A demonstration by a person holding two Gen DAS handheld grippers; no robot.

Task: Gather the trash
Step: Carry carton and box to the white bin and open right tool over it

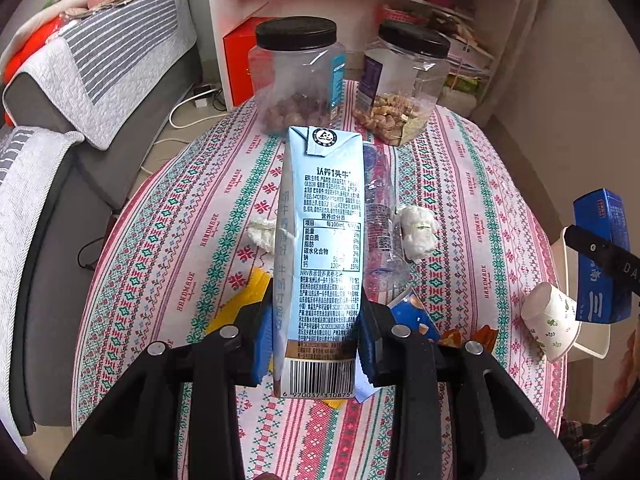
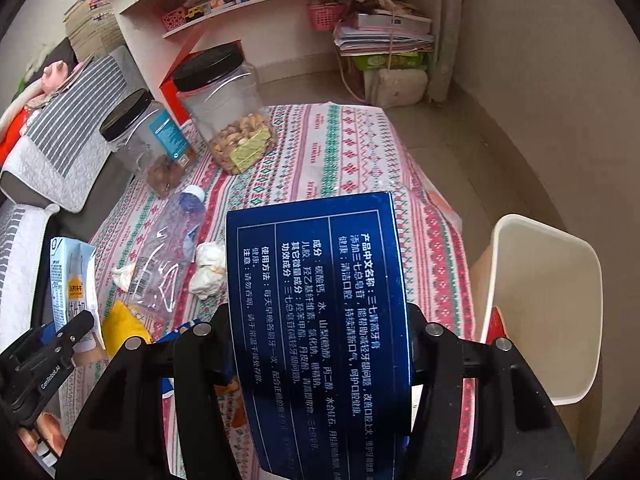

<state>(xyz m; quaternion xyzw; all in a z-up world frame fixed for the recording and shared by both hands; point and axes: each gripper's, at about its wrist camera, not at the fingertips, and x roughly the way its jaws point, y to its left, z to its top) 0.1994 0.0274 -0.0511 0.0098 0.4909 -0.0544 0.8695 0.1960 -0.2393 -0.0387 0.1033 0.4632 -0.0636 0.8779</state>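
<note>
Left wrist view: on the left a grey sofa [image 1: 60, 208] with a striped cover is seen, and the table is covered by a cloth [image 1: 168, 216] on which the word "HANDMADE" is woven many times. In the middle a pale blue milk carton [image 1: 320, 248] is clamped between the blue pads of the left gripper [image 1: 316, 344], above the cloth; its nutrition table, a barcode reading 6 970037 310875 and a round black mark at the top can be read. Behind it two clear jars with black lids [image 1: 296, 80] are standing with nuts inside, and a crushed clear bottle [image 1: 384, 232] is half hidden by the carton. A crumpled white tissue [image 1: 418, 232] is lying just beside the bottle, a flowered paper cup [image 1: 550, 320] is lying on its side near the table edge, and yellow and orange wrappers are cut off by the gripper fingers. In the right wrist view a dark blue box [image 2: 320, 320] printed with white Chinese text is clamped in the right gripper [image 2: 320, 344], held over the table edge; its lower part is blurred. "GenRobot.AI" is written on the other gripper at the far left. At the right a white bin [image 2: 544, 312] is standing beside the table, with something red inside that cannot be made out.
</note>
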